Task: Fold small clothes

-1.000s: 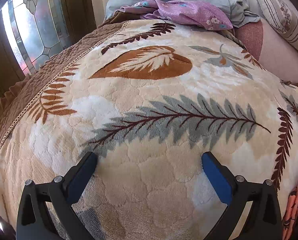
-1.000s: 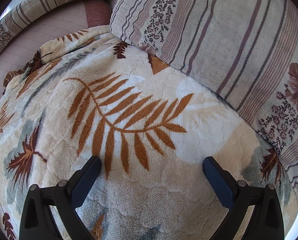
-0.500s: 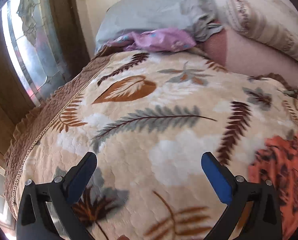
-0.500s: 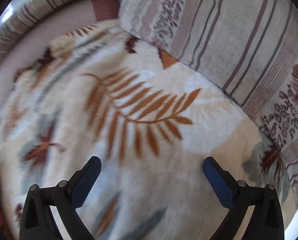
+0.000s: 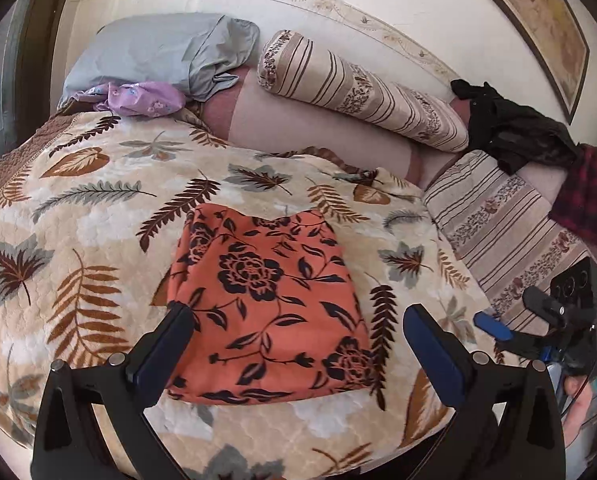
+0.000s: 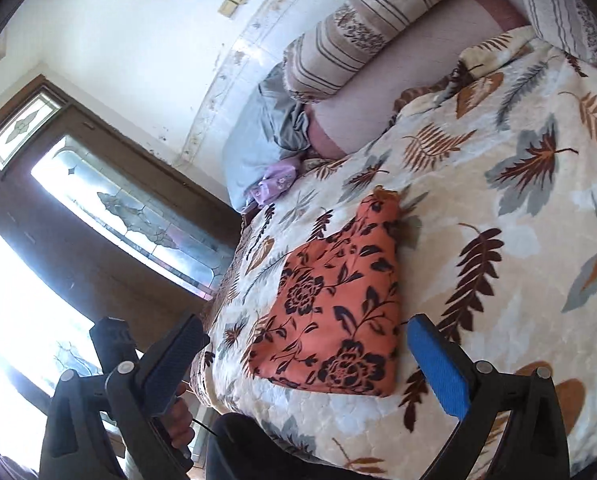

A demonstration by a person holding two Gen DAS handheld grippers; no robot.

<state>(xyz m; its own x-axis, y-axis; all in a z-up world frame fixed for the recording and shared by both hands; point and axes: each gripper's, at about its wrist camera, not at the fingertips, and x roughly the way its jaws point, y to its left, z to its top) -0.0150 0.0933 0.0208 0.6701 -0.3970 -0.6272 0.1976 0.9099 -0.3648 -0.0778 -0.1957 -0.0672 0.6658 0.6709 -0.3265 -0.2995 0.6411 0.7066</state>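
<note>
Left wrist view: left gripper (image 5: 296,338) spread wide and empty, above the near edge of a folded orange cloth (image 5: 268,304) lying flat on the leaf blanket (image 5: 78,232). Far off, a grey pillow (image 5: 154,50), striped bolster (image 5: 362,88) and dark clothes (image 5: 514,128). Right wrist view: right gripper (image 6: 304,346) likewise wide apart, holding nothing, over the cloth (image 6: 338,312) on the blanket (image 6: 498,208); window (image 6: 134,208) at left.

Matt orange floral cloth (image 5: 270,304) on plush blanket (image 5: 78,240)
</note>
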